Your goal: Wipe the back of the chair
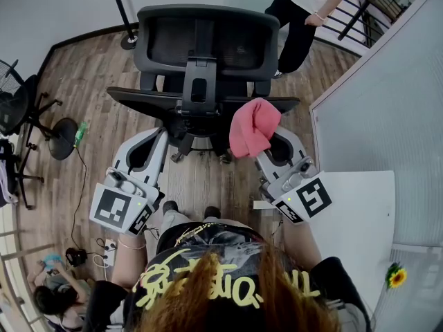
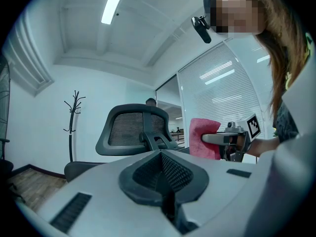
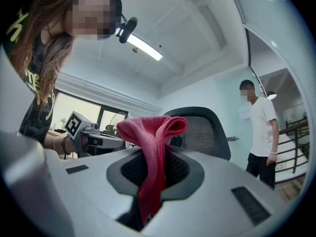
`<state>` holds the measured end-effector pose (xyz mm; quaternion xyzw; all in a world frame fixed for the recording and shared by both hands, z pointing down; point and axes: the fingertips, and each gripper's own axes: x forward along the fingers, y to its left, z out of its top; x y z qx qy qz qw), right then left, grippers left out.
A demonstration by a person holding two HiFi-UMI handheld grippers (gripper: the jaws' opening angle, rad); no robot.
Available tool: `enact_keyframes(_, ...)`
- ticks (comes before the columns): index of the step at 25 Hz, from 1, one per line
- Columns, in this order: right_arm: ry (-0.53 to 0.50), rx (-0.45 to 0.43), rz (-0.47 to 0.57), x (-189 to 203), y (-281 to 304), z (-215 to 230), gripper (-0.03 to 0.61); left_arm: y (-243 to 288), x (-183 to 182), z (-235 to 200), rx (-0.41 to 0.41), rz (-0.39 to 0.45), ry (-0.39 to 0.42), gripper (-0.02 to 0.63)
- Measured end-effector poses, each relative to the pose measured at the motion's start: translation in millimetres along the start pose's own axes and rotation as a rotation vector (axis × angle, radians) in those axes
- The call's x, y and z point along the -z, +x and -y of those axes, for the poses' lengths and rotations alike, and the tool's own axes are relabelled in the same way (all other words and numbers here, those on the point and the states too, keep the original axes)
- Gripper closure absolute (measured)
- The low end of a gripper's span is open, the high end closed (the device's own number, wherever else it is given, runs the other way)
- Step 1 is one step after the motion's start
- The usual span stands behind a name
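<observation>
A black office chair (image 1: pixel 206 40) with a mesh back stands in front of me, its back side turned toward me; it shows too in the left gripper view (image 2: pixel 133 130) and the right gripper view (image 3: pixel 202 130). My right gripper (image 1: pixel 271 144) (image 3: pixel 155 169) is shut on a pink cloth (image 1: pixel 252 126) (image 3: pixel 153 132), held just short of the chair's right armrest. The cloth (image 2: pixel 202 137) hangs over the jaw tips. My left gripper (image 1: pixel 158 140) (image 2: pixel 162 169) is shut and holds nothing, low at the chair's left, apart from it.
A person in a white shirt (image 1: pixel 304 12) stands behind the chair at the right. A white table (image 1: pixel 353 213) and a partition (image 1: pixel 387 116) close the right side. A fan (image 1: pixel 10 102) and a round stand base (image 1: pixel 62 138) are at the left.
</observation>
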<state>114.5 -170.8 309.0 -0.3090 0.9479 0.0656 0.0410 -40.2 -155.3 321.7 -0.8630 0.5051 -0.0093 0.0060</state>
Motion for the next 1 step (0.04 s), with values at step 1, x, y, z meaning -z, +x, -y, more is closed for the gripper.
enact_keyframes(1, 0.000, 0.000, 0.000, -0.3, -0.3, 0.0, 0.518, 0.1, -0.2, 0.5, 0.001, 0.000, 0.000, 0.618)
